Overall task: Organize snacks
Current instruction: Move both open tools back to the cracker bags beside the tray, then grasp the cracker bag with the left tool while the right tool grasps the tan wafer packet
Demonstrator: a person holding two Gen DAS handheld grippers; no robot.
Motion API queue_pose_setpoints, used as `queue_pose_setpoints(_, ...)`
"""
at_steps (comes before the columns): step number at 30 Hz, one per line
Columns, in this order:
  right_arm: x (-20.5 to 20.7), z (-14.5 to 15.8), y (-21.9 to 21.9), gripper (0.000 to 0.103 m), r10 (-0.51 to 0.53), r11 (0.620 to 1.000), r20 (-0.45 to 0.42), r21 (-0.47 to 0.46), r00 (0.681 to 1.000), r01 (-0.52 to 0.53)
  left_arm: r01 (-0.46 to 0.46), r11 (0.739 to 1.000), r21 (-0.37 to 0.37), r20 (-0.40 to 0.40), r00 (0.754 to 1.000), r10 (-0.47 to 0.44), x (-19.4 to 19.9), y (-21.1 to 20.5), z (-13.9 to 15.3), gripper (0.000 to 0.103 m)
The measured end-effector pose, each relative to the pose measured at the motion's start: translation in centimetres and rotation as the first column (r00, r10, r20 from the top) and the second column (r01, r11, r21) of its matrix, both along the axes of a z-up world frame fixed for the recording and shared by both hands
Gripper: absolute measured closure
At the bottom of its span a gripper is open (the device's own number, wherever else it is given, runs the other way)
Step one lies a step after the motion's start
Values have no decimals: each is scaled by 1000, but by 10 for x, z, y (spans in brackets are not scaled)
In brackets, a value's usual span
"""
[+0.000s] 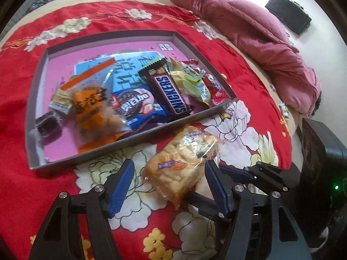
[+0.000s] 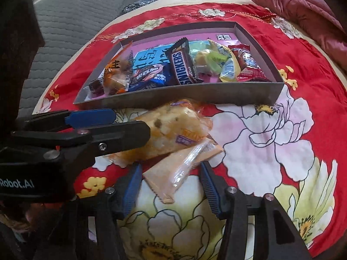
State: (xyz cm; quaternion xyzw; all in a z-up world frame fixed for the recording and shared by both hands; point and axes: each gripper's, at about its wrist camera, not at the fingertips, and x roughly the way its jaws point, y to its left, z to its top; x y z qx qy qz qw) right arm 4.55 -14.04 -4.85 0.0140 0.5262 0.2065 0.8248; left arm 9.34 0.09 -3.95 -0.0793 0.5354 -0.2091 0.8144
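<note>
A grey shallow box (image 1: 130, 144) with a pink floor holds several snacks, among them a Snickers bar (image 1: 171, 91) and an Oreo pack (image 1: 134, 104). The box also shows in the right wrist view (image 2: 195, 96). A clear bag of bread (image 1: 182, 164) lies on the red cloth just outside the box's near wall. My left gripper (image 1: 169, 171) is open, its blue pads on either side of the bread bag (image 2: 171, 130). My right gripper (image 2: 171, 173) is open around a small orange wafer pack (image 2: 184, 166) beside the bread.
A red floral cloth (image 1: 249, 130) covers the bed. A pink quilt (image 1: 249, 28) is bunched at the far right. A grey sofa cushion (image 2: 71, 28) lies left of the bed. The left gripper's body (image 2: 71, 138) crosses the right wrist view.
</note>
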Motion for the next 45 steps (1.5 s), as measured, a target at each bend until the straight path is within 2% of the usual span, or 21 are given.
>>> queue_pose_setpoints(3,2,-1,-5,61,-4,1000,15,-17,1000,4,27,999,-20,-20,999,-27,5,-6,-6,34)
queue_pose_setpoints(8,7,0,-24,63,-35,999,20,-9,999,35,50,997,-63,-62,997,-54,10,-10,-18,34)
queue_pose_setpoints(11,10,2,-34,64,-53,998,28,-15,998,54,61,996,-67,-62,996,-66,10,-14,-22,34)
queue_pose_setpoints(16,12,7,-50,64,-88,995,48,-33,995,90,76,997,-31,-48,996,-77,8,-23,-25,34)
queue_pose_setpoints(17,13,8,-52,64,-95,995,53,-37,994,97,75,997,-33,-46,996,-76,7,-24,-25,38)
queue_pose_setpoints(22,14,13,-62,64,-129,991,67,-16,989,130,46,997,-58,-42,998,-48,6,-22,-22,39)
queue_pose_setpoints(25,14,25,-63,65,-131,991,118,5,984,131,16,996,-87,-40,999,-19,3,-14,-15,40)
queue_pose_setpoints(32,13,54,-52,65,-80,997,245,29,966,75,-43,995,-90,73,996,50,-4,-1,24,41)
queue_pose_setpoints(35,19,62,-49,64,-70,997,278,37,958,62,-86,992,-92,108,990,96,-1,9,33,45)
queue_pose_setpoints(38,28,68,-48,64,-69,997,307,44,949,58,-112,989,-94,113,986,122,5,15,35,53)
queue_pose_setpoints(45,41,70,-52,64,-92,995,317,62,944,77,-106,990,-97,99,988,115,12,14,25,54)
